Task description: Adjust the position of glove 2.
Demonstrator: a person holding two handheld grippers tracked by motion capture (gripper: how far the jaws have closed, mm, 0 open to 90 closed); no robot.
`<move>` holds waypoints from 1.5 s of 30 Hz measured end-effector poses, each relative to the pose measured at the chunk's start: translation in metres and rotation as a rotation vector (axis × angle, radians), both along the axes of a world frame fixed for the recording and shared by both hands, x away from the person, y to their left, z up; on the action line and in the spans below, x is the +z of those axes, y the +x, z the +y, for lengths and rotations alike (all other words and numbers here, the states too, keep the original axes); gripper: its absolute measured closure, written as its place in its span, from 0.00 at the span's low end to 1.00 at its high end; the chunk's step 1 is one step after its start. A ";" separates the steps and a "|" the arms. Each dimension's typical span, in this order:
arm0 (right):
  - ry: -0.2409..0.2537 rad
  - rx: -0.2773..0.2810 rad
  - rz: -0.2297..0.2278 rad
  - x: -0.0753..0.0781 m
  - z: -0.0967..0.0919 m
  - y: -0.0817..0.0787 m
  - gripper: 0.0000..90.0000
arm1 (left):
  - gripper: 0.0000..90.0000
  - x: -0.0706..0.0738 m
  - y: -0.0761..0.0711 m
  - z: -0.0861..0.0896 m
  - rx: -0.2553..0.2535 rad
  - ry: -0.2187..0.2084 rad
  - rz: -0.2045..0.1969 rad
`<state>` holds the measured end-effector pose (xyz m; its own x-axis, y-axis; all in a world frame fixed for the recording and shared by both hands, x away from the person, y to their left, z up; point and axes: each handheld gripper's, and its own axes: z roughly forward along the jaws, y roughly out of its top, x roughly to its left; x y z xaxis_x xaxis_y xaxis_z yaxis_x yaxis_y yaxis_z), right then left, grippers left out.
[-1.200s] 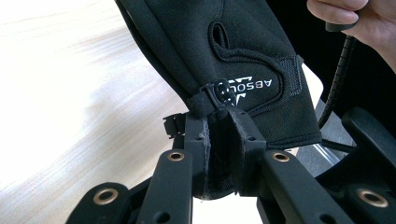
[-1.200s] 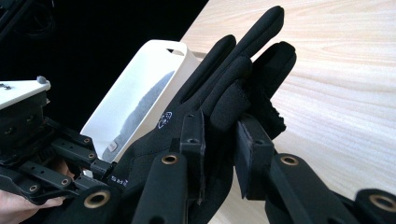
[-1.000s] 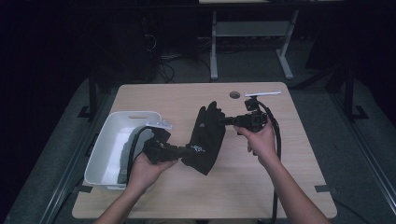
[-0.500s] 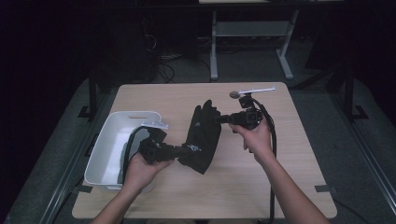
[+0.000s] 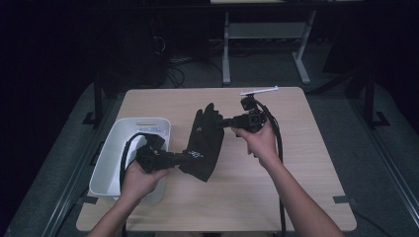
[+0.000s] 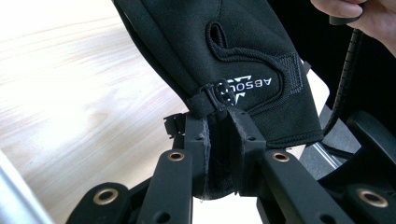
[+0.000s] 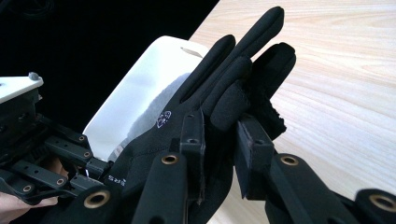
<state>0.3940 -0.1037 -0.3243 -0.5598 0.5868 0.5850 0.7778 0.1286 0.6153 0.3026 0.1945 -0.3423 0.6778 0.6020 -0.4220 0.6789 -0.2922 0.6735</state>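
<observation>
Nearest you, your left gripper is clenched on the cuff of the black glove, its pads pinching the fabric just beside the printed logo. Since a second ago you have drifted both hands left and slightly up, so the glove now hangs stretched between the tools, above the wooden table and closer to the white bin at the near left. Farther out, your right gripper is grasping the glove's fingers (the jaws are pressed on that bunch). The carry looks well begun; what remains, I judge, is getting it over the bin.
</observation>
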 end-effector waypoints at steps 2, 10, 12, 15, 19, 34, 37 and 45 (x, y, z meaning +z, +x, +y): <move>0.001 0.006 0.000 0.001 0.005 0.001 0.83 | 0.88 0.001 0.000 0.004 0.003 -0.004 -0.002; -0.006 0.025 0.005 0.002 0.018 0.006 0.83 | 0.88 0.002 -0.002 0.017 0.024 -0.009 -0.006; -0.009 0.031 0.004 0.002 0.022 0.007 0.83 | 0.88 0.002 -0.002 0.020 0.027 -0.010 -0.008; -0.010 0.039 0.001 0.002 0.026 0.009 0.83 | 0.88 0.003 -0.002 0.024 0.033 -0.006 -0.007; -0.009 0.048 0.001 0.001 0.031 0.010 0.83 | 0.88 0.004 -0.003 0.028 0.041 -0.002 -0.006; -0.018 0.084 -0.002 0.005 0.058 0.015 0.83 | 0.88 0.004 -0.008 0.051 0.078 -0.003 -0.003; -0.018 0.093 0.000 0.003 0.064 0.016 0.83 | 0.88 0.004 -0.010 0.057 0.085 -0.004 -0.003; -0.012 0.126 -0.003 0.002 0.085 0.022 0.83 | 0.88 0.004 -0.013 0.077 0.115 -0.010 -0.003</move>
<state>0.4159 -0.0186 -0.3223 -0.6310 0.5186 0.5769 0.7534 0.2325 0.6151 0.2899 0.2712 -0.3379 0.6061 0.6713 -0.4267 0.7054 -0.2057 0.6783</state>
